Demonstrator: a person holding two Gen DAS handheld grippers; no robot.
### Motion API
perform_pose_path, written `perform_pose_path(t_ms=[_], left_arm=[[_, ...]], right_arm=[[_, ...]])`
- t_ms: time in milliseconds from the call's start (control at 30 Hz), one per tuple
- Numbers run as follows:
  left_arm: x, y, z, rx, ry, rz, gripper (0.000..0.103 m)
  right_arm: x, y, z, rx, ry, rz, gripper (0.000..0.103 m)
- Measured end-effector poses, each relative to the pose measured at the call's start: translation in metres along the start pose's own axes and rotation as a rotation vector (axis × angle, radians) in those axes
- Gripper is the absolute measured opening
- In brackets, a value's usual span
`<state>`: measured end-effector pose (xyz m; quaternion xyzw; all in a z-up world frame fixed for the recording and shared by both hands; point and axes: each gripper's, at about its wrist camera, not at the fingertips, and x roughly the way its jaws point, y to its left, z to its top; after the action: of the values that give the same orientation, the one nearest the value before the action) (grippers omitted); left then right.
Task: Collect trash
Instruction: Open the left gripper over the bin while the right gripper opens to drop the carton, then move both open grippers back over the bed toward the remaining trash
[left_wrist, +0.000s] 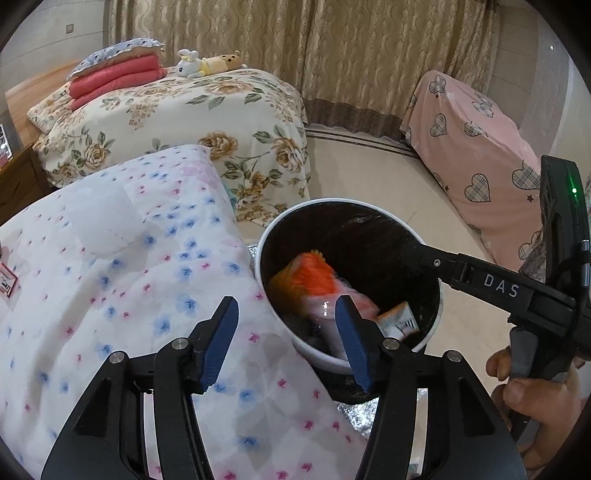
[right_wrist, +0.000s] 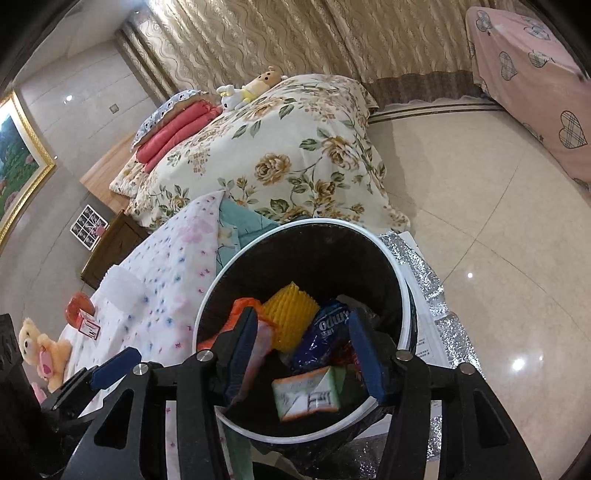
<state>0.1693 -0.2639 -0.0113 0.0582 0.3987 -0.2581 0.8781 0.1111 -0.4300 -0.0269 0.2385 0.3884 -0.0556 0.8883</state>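
Note:
A white-rimmed bin with a black liner stands beside the flower-print quilt. It holds a yellow foam net, a blue packet, an orange-and-white packet and an orange wrapper, which looks blurred in the left wrist view. My left gripper stands open over the bin's near rim with nothing between its pads. My right gripper is open above the bin's mouth, also holding nothing. On the quilt lie a red packet and a white foam piece.
A floral bed with folded red blankets and plush toys lies behind. Pink heart-print cloth covers furniture on the right. Silver foil lies under the bin on the tiled floor. A teddy sits at the quilt's left. A hand grips the right tool.

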Motion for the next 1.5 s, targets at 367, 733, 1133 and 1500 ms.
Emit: perform_pose_path(t_ms=[367,733,1133,1500], left_arm=[[-0.028,0.039,-0.02,-0.1,-0.027,0.041,0.06],[-0.06,0.109,-0.055,-0.266,-0.055,0.139,0.061],[-0.083,0.179,-0.08,-0.41,-0.077,0.248,0.063],[-0.074,0.223,-0.073,-0.493,-0.066,0.335,0.069]], right_arm=[[-0.004,0.023,-0.01,-0.02,0.003,0.059,0.082],[0.0,0.084,-0.028,-0.133,0.026,0.152,0.088],[0.025,0.147,-0.052,-0.258,0.087,0.224,0.088],[0.057,0.179,-0.046,-0.32,0.116,0.233,0.088]])
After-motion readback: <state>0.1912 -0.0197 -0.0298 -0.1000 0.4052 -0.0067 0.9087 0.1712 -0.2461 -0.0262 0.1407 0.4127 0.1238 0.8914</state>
